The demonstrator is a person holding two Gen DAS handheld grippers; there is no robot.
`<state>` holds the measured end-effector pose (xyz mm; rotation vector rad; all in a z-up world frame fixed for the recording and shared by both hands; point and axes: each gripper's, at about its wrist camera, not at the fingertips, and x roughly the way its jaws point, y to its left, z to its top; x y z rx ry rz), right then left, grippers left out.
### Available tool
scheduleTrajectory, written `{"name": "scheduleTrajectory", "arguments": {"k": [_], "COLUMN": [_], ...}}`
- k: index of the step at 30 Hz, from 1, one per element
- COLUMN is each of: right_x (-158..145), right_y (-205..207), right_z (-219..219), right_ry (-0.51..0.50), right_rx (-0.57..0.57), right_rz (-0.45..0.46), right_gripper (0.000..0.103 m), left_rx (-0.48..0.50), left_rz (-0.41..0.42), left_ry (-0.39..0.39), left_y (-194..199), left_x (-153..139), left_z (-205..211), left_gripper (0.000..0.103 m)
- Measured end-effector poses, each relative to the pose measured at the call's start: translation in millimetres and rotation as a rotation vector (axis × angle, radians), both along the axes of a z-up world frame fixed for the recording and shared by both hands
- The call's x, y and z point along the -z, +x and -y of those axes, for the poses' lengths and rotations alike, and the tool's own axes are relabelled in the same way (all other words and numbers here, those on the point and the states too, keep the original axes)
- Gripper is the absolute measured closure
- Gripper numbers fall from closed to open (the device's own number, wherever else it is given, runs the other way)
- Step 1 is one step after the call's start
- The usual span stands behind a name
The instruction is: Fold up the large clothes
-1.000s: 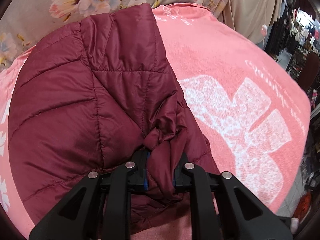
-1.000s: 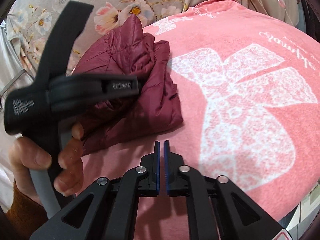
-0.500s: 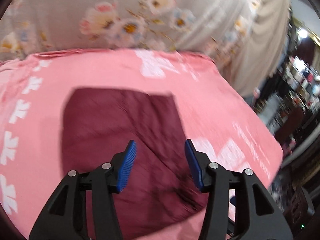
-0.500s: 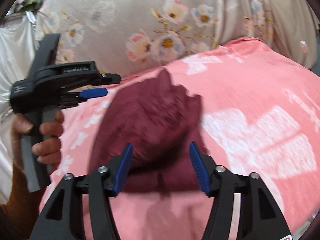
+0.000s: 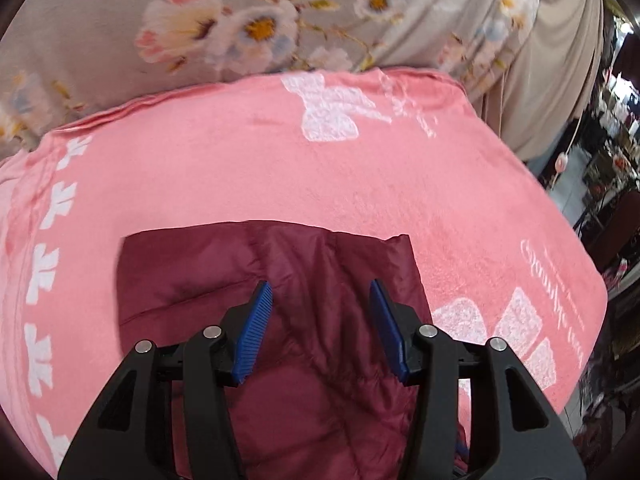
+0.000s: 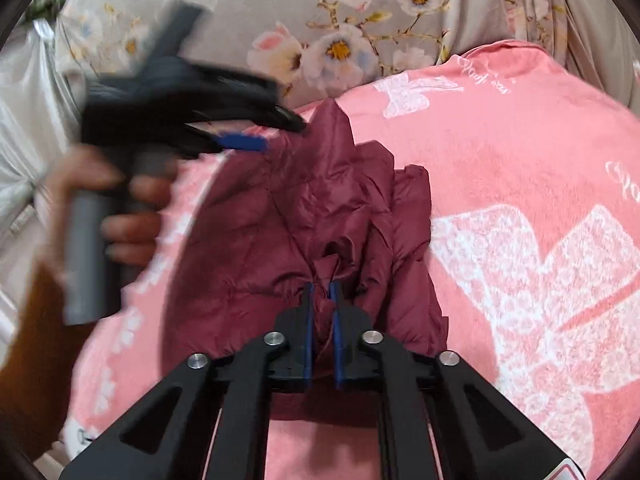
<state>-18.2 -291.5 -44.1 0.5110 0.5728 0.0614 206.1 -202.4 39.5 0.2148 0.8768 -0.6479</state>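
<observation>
A second before, the left gripper (image 5: 318, 330) had pinched the maroon jacket (image 6: 304, 216); it now hung released above it, while the right gripper (image 6: 321, 320), empty earlier, had clenched a bunched edge. The jacket lay mid-fold on the pink blanket (image 5: 280, 176), so the hold had probably swapped sides. The blanket's white script was unreadable.

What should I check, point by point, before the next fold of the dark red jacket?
1. Right gripper shut on jacket fabric: ok.
2. Left gripper open, holding nothing: ok.
3. Jacket lies on the pink blanket: ok.
4. Jacket flat: not ok, bunched at the right grip.
5. Left gripper sharply seen from the right wrist: not ok, blurred.
6. Grip holds one layer only: cannot tell.
</observation>
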Motion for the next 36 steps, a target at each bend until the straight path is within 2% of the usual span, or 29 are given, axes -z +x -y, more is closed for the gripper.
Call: {"name": "scheduleTrajectory", "arguments": {"k": [2,4,7,9,18,26,36], "right_x": [-11.8,-16.7,2.6,22.2,58.9,70.5,73.8], "right_y": [-21.9,-37.7,-43.4,-41.7,-33.5,-25.4,-17.7], "right_z": [11.3,16.5,20.9,24.2,26.3,31.1,34.3], "right_ry": [0.053,0.041,0.033,0.062,0.108,0.132,0.137], "right_rx": [0.012,0.054,0.108,0.119,0.132,0.134,0.128], "right_rz": [0.098,0.137,0.08,0.025,-0.054,-0.088,-0.102], "right_gripper": [0.099,0.099,0.099,0.099,0.099,0.099,0.1], "left_rx": [0.005,0.019,0.049,0.054,0.03,0.012,0.003], "left_rz": [-0.022,-0.03,-0.035,-0.026,0.014,0.048,0.064], "left_ry": [0.03,0.045,0.064,0.087,0.148,0.175,0.167], "left_y": [7.1,7.6,3.1,1.3,2.7,5.8,11.2], "left_x": [12.0,19.6,30.8,39.0,67.7,84.1,94.5], "left_z": [15.2,27.1,45.3,56.9,74.2,80.2,80.5], "left_gripper": [0.056,0.058,0.058,0.058,0.057,0.057,0.056]}}
